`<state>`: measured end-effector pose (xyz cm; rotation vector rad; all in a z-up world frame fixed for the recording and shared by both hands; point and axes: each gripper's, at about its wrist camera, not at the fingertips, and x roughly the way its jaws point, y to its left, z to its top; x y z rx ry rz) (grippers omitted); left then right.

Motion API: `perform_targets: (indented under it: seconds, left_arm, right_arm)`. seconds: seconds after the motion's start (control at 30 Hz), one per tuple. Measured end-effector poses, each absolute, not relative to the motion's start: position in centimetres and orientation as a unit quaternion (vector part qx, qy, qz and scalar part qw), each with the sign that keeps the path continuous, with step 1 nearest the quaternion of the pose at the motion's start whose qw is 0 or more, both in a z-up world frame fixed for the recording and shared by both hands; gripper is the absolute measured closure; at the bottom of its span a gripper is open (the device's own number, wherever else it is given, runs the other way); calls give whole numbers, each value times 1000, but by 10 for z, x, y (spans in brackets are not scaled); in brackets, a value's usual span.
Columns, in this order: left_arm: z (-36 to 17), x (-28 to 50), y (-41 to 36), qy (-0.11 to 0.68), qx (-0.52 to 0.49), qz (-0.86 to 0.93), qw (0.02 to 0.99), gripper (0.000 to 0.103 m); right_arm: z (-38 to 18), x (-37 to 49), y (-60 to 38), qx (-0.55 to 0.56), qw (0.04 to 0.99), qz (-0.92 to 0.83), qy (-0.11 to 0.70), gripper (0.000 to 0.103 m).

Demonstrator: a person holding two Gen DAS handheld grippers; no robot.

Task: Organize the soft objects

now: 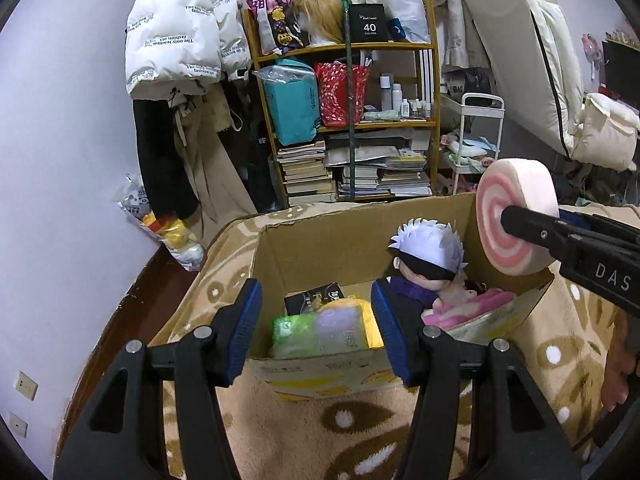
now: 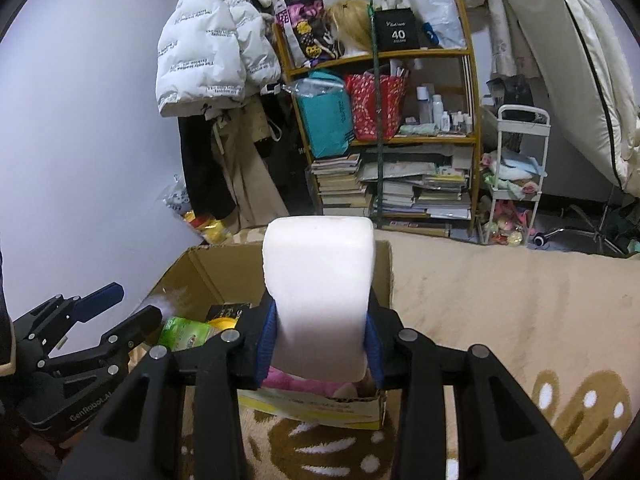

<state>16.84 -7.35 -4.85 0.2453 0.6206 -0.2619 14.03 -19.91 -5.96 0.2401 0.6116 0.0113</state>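
Observation:
A cardboard box [image 1: 320, 248] sits on a brown patterned blanket and holds a white-haired plush doll [image 1: 430, 256], a pink plush [image 1: 472, 306], a green packet [image 1: 316, 330] and a yellow soft item. My left gripper [image 1: 316, 328] is open and empty over the box's near edge. My right gripper [image 2: 320, 344] is shut on a round pink-and-white swirl cushion [image 2: 320, 292], held above the box's right side; the cushion also shows in the left wrist view [image 1: 516, 216]. The box also shows in the right wrist view [image 2: 208, 272].
A wooden shelf [image 1: 348, 120] with books, bags and bottles stands behind the box. A white jacket [image 1: 176, 40] hangs at the left wall. A white cart [image 2: 516, 176] and a leaning mattress [image 2: 580, 60] are at the right. The blanket [image 2: 500, 300] extends rightward.

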Motion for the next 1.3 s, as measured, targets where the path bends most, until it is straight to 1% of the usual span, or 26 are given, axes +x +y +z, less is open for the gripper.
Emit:
perform_targets:
  seconds: [0.2,0.27,0.3,0.33,0.4,0.47,0.53,0.6,0.67,0.73,0.8,0.87,0.93,1.0,1.2,1.3]
  left_arm:
    - [-46,171,-66,306,111,-111,939,45]
    - [-43,170,-62,308,105,-105,940,41]
    - [-41,169,-60,306,105,-100,941,37]
    - [-39,168,-59,302,106,-94,943,34]
    - [-35,166,-55,301,106,-89,944,34]
    - [-30,163,-49,303,98,-88,944,34]
    - [-27,160,-44,304,92,-84,945,33]
    - [-23,154,-39,305,85,-79,945,31]
    - [-19,147,-35,303,81,-78,946,26]
    - [-13,138,-32,296,79,-74,949,24]
    - [-7,129,-29,291,79,-74,951,22]
    - [0,121,-27,285,78,-73,953,18]
    - [5,112,-24,279,77,-73,954,13]
    - [11,104,-22,276,78,-69,956,11]
    - [26,80,-11,269,65,-56,959,7]
    - [32,70,-5,266,61,-54,960,7]
  right_arm:
    - [-67,144,-199,124,938,16,323,57]
    - [-65,143,-196,115,938,15,327,55]
    - [-65,143,-196,114,938,14,328,55]
    - [-64,141,-195,116,937,10,330,54]
    - [-61,137,-197,124,936,12,329,47]
    - [-55,130,-196,123,940,13,319,28]
    - [-49,125,-195,113,944,13,310,24]
    - [-41,118,-193,102,948,10,302,22]
    - [-36,111,-192,100,950,9,296,14]
    - [-29,101,-192,96,952,9,290,10]
    - [-23,93,-190,91,954,8,287,10]
    - [-18,87,-190,89,954,7,285,3]
    - [-11,78,-190,87,957,7,277,1]
    - [-5,70,-189,83,959,8,272,1]
    - [16,46,-183,62,967,4,247,0]
    - [25,33,-182,55,971,-5,234,0]
